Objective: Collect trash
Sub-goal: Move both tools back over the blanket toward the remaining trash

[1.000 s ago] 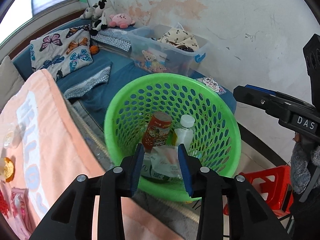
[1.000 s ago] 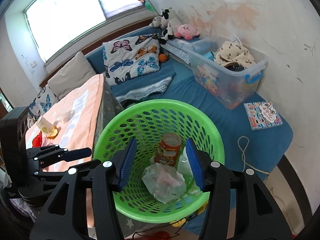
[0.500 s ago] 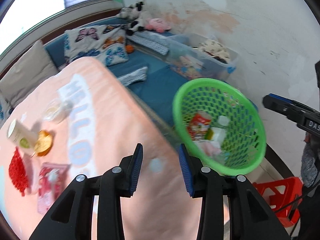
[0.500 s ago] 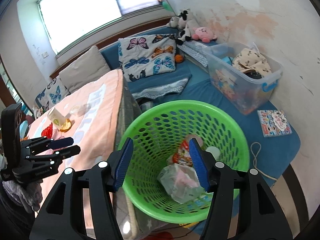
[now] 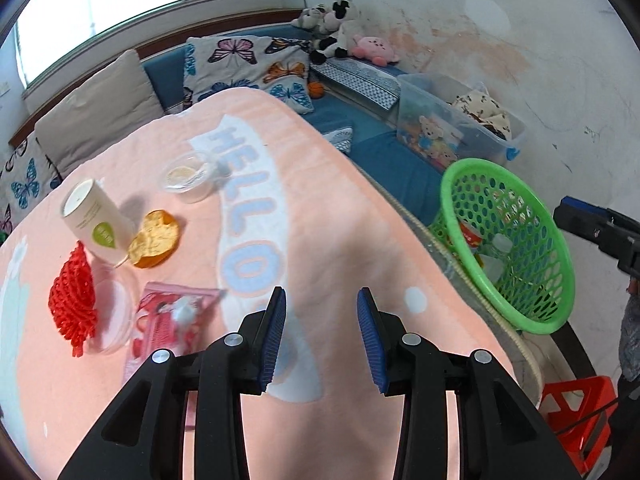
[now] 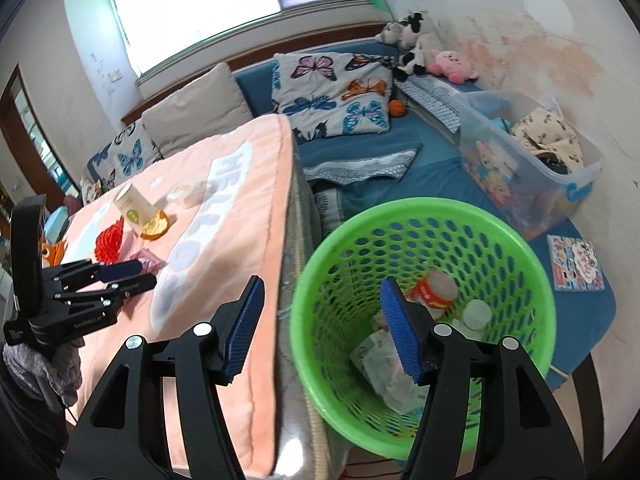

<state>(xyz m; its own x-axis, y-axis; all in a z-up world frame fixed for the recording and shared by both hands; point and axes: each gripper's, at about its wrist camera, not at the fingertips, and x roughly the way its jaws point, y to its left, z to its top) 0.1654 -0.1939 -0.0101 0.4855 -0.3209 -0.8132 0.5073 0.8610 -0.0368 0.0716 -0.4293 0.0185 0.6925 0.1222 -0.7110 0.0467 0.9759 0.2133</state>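
The basket [image 6: 424,216] stands just right of the table [image 5: 320,208] (a bottle [image 6: 434,292] lies inside).

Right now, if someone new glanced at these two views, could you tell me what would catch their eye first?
Probably the bright green perforated plastic basket beside the table, already holding a red-labelled can, a white-capped bottle and a crumpled wrapper. Next, the peach "HELLO" cloth with litter at its left: a red mesh net, a white paper cup lying tilted and a pink packet. Both the left gripper and the right gripper are empty.
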